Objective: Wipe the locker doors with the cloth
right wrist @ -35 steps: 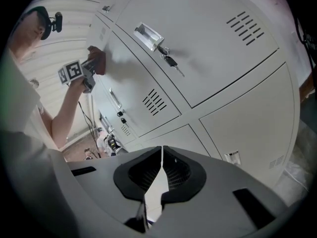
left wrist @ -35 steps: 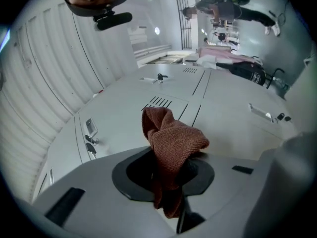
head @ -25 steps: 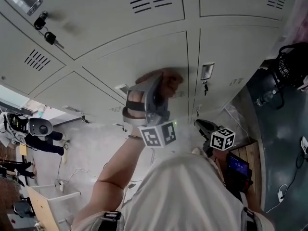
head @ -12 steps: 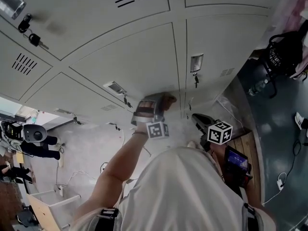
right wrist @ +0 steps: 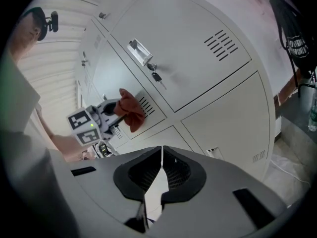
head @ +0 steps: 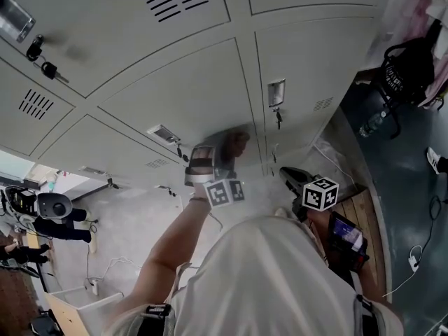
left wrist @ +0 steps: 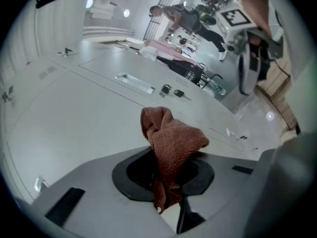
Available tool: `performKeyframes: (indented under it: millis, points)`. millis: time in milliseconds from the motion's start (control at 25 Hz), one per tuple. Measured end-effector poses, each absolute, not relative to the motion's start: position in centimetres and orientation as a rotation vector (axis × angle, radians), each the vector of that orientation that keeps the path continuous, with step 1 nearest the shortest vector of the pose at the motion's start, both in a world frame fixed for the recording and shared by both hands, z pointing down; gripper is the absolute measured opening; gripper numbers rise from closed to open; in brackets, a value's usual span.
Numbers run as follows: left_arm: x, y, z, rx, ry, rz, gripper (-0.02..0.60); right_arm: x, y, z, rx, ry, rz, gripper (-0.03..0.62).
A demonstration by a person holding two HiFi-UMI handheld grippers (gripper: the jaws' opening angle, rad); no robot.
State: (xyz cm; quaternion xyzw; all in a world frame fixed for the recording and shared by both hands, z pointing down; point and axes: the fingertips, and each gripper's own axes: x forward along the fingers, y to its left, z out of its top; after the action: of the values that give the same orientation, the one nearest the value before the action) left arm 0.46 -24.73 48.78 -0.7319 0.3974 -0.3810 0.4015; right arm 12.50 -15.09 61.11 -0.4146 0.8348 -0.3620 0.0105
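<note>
The locker doors [head: 182,96] are broad, pale grey and smooth, broken by vent slots, handles and locks. With so much area, patches will likely be missed if only a bunched tip of fabric meets the metal. The left tongs [left wrist: 168,182] are clenched on the cloth [left wrist: 171,143], holding it up at a lower door near the seam between two doors. The right tongs [right wrist: 161,155] hang low by the body, closed on nothing. The cloth is rust-brown, ribbed and crumpled into a knot beyond the tongs. I cannot tell whether it touches the door. The keys [head: 278,120] could snag it and tug it loose.
</note>
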Motion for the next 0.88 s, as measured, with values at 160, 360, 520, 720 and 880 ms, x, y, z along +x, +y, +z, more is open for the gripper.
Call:
performKeyframes:
  millis: [160,360,520,720,880]
  points:
    - [0.2,-24.6,40.3,-1.838,1.133,-0.758,0.08,12.2,-15.2,61.6,-1.278,2.605,-1.152,0.02]
    - [-0.3,-24.4,32.0,-1.779,1.21,-0.63,0.08,11.3,-15.3,61.9,-1.238,2.619,-1.164,0.02]
    - [-0.2,-24.3,26.2,-1.699,1.24,-0.554,0.08,10.8,-15.8,61.8,-1.208,2.624,-1.159,0.02]
    - [0.5,-24.1,18.3,-1.602,1.236,-0.474,0.08,11.1,-16.0,62.2,-1.187,2.617,-1.171,0.02]
    - [2.1,-24.2,14.7,-1.477,1.228,-0.399,0.08,11.2,-16.5,62.3,-1.172,2.611,-1.176,0.02]
